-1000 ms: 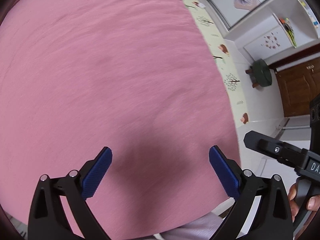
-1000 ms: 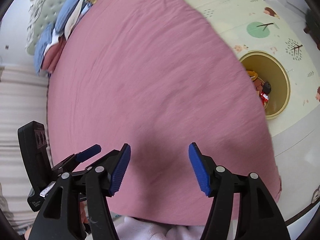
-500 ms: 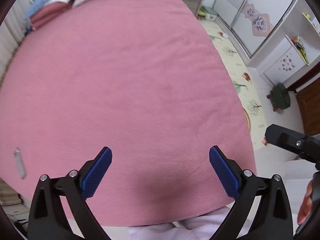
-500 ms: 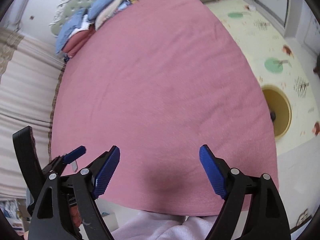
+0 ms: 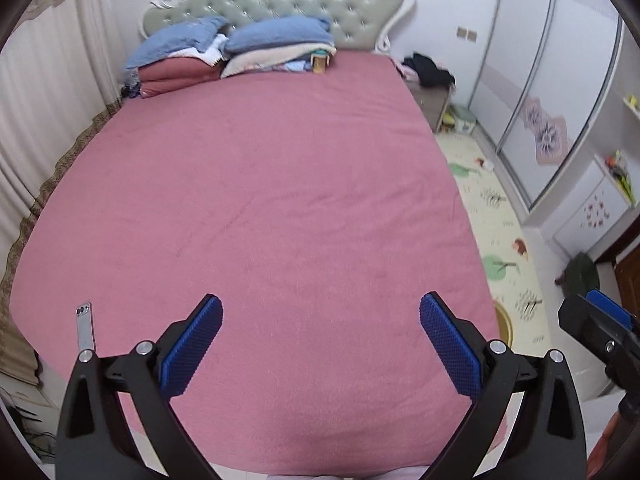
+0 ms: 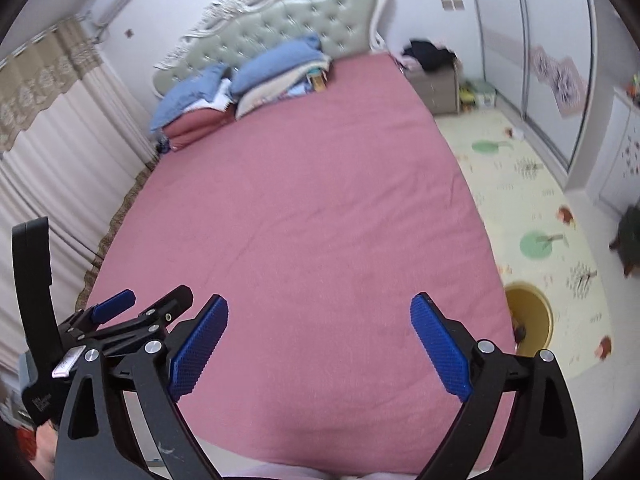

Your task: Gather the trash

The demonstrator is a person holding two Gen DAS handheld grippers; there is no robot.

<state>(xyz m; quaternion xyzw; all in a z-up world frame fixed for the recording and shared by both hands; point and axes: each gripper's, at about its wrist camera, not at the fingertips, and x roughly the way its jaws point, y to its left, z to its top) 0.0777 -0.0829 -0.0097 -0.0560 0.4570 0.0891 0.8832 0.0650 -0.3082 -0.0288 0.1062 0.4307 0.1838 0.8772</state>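
Observation:
A wide pink bed (image 5: 280, 200) fills both views, and I see no loose trash on it. My left gripper (image 5: 320, 312) hangs open above the bed's near end with nothing between its fingers. My right gripper (image 6: 320, 312) is beside it, its jaws opening and empty. A round yellow bin (image 6: 534, 320) stands on the floor mat by the bed's right side, with something dark inside; only its rim (image 5: 505, 324) shows in the left wrist view. A small white scrap (image 5: 486, 164) lies on the mat further back.
A phone (image 5: 85, 326) lies on the bed's near left corner. Stacked pillows and blankets (image 5: 240, 48) sit against the green headboard (image 5: 288, 4). A nightstand with dark clothes (image 5: 430, 72), sliding wardrobe doors (image 5: 540, 80) and a green stool (image 5: 582, 272) line the right side. Curtains (image 5: 52, 100) hang at the left.
Both grippers have risen and tilted up, so the whole bed, headboard and pillows have come into view. The right gripper's jaws have spread wider. The left jaws kept their width.

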